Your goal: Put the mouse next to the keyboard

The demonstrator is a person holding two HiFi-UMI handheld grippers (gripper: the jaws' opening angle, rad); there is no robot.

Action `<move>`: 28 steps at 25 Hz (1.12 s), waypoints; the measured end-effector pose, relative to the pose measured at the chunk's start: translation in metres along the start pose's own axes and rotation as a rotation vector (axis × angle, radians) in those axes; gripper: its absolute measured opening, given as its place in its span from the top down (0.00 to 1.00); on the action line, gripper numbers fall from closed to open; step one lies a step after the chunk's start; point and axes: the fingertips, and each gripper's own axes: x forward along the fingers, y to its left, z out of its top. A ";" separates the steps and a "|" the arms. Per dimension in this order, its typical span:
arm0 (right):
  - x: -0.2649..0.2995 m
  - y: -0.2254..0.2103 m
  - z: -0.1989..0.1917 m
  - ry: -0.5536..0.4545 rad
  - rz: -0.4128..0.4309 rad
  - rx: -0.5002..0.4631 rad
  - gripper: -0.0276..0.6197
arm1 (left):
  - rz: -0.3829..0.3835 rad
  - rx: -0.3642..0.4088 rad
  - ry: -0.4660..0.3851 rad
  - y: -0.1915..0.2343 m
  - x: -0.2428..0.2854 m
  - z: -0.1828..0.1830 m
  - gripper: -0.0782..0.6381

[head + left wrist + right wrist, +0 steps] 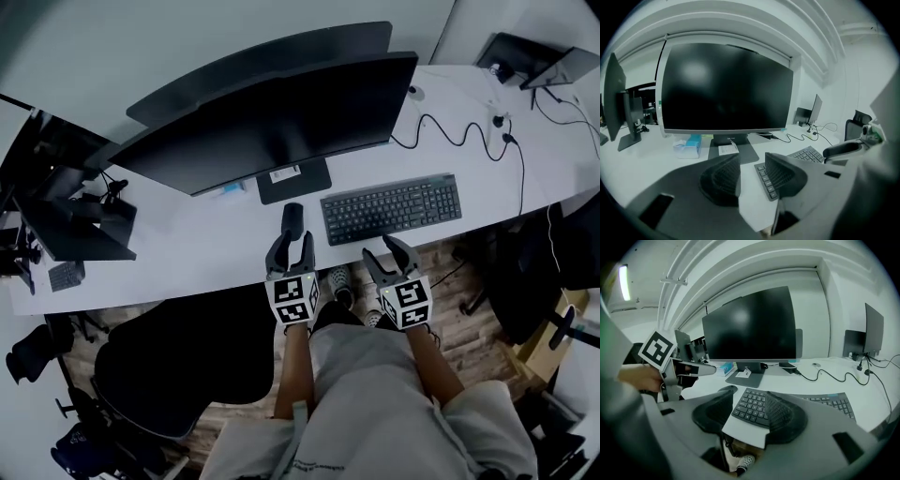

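A black mouse [292,220] lies on the white desk [187,253], just left of the dark keyboard [391,208] and in front of the monitor stand. My left gripper [291,247] hovers at the desk's front edge right behind the mouse, jaws open and empty. In the left gripper view the gripper [752,173] frames bare desk and the keyboard's [806,153] left end; the mouse does not show clearly there. My right gripper [390,251] is open and empty before the keyboard [834,401]. The right gripper view catches the mouse [727,389] above the left jaw.
A large black monitor [272,117] on a flat stand [293,178] fills the desk's back. A cable [450,131] snakes right toward laptops [534,61]. A small blue box [689,144] sits by the stand. Another screen [66,225] stands left. An office chair [178,366] is below.
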 end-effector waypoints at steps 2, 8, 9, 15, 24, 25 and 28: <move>0.011 0.005 -0.001 0.024 0.017 0.004 0.62 | -0.006 0.000 0.023 0.006 0.012 -0.004 0.66; 0.029 0.012 -0.002 0.077 0.051 0.016 0.62 | -0.004 0.003 0.100 0.025 0.048 -0.025 0.63; 0.032 0.013 -0.001 0.073 0.059 0.034 0.62 | -0.008 0.000 0.114 0.028 0.053 -0.029 0.63; 0.039 0.008 -0.005 0.106 0.049 0.051 0.62 | -0.004 0.004 0.175 0.036 0.072 -0.059 0.59; 0.038 -0.002 -0.009 0.116 0.032 0.079 0.62 | 0.001 -0.021 0.247 0.050 0.088 -0.089 0.54; 0.039 -0.001 -0.008 0.116 0.034 0.076 0.62 | 0.001 -0.018 0.249 0.051 0.089 -0.090 0.53; 0.044 0.002 -0.004 0.114 0.042 0.068 0.62 | 0.001 -0.005 0.254 0.053 0.092 -0.092 0.51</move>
